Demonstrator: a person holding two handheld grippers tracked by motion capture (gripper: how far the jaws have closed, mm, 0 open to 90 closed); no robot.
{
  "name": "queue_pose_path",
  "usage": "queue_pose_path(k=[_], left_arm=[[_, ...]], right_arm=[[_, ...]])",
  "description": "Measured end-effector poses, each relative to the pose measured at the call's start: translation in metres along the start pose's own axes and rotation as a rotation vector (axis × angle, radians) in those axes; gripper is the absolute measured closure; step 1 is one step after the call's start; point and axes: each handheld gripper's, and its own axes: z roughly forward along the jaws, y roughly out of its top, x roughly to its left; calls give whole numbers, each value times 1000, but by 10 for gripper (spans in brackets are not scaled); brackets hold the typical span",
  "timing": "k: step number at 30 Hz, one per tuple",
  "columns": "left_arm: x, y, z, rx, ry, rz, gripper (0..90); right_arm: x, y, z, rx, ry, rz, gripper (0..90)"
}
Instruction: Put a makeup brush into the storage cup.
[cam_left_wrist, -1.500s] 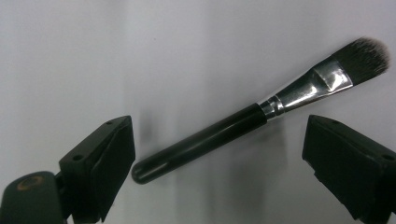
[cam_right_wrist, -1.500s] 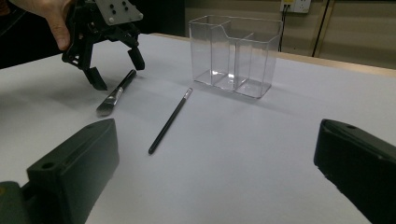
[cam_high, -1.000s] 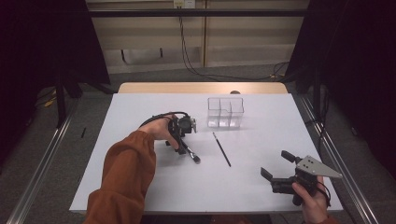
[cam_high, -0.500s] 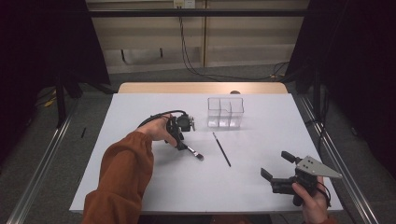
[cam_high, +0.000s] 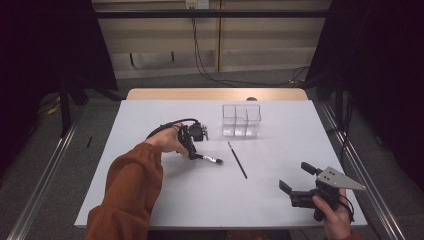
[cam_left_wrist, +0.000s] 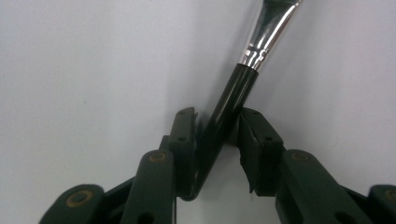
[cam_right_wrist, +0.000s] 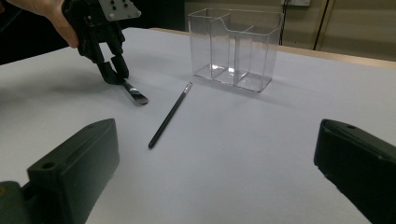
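A person in a rust-orange sleeve (cam_high: 127, 192) works at a table covered with matte white paper (cam_high: 150, 200). The left gripper (cam_left_wrist: 217, 135) has its black jaws clamped on the glossy black handle of a small makeup brush (cam_left_wrist: 238, 88), low near its end — likely so the silver ferrule and bristle tip point outward for lifting. The brush tip rests on the paper, left of a thin black pencil-like stick (cam_high: 238, 160) lying loose. Behind them stands a clear plastic three-compartment organizer (cam_high: 241, 120) — probably where the brush belongs. The right gripper (cam_high: 298, 181) waits near the front edge, jaws wide apart, holding nothing.
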Motion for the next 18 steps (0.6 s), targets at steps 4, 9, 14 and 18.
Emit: queue_pose_path(k=[4,9,14,18], left_arm=[[-1,1,0,4,-5,-7,723],[1,1,0,11,-17,-28,748],[1,1,0,10,-19,-41,746],[1,2,0,8,-16,-65,750]], right_arm=[[-1,0,1,6,-3,2,0],[0,0,1,8,-2,0,0],[-1,0,1,10,-1,3,0],[0,0,2,13,-2,4,0]])
